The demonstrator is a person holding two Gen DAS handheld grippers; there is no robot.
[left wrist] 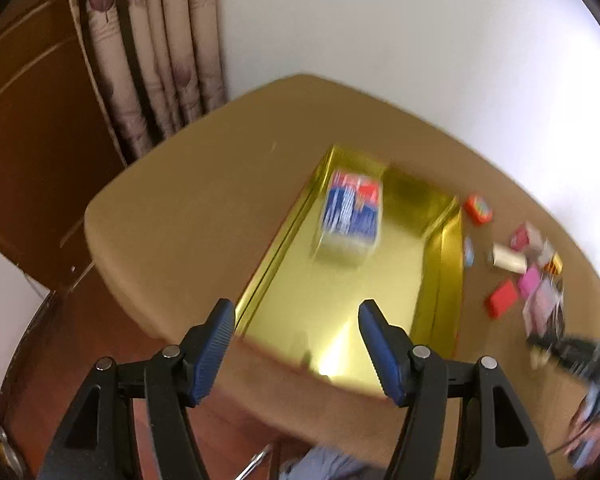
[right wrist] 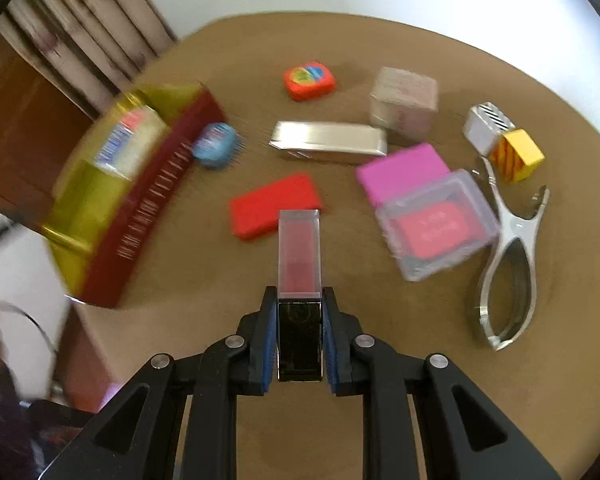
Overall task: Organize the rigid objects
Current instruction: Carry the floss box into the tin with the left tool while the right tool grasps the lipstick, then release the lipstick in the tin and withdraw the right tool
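Right wrist view shows my right tongs (right wrist: 300, 336) clenched on a small square tube (right wrist: 299, 276): the two blue pads press the dark lower part from both sides, and the clear cap with a red core points forward over the table (right wrist: 260, 420). The grip looks firm and straight, so I do not need to re-grip.

I judge the step in hand is to carry this tube into the gold box (left wrist: 340, 300), which stands open near the left edge of the table with its dark red wall (right wrist: 140, 232) toward the loose things. One blue and white pack (left wrist: 350, 216) already lies in its far part; the near part of the bottom is bare. To do it well I should lift the tube clear above the red flat case (right wrist: 274, 204) just in front of it, cross over the red wall without knocking it, and put the tube down in the bare near part, lying flat, not on its narrow end, because I think it will tip. I should let go only when it rests on the bottom.

My left tongs (left wrist: 296, 348) are released, with nothing between the pads, and hang over the near end of the box. I should move them aside or steady the box's wall, so that both tongs do not meet there.

On the table wait also the pink case (right wrist: 400, 168), the clear lidded box (right wrist: 436, 224), the silver bar (right wrist: 328, 140) and the metal clip tool (right wrist: 508, 272).
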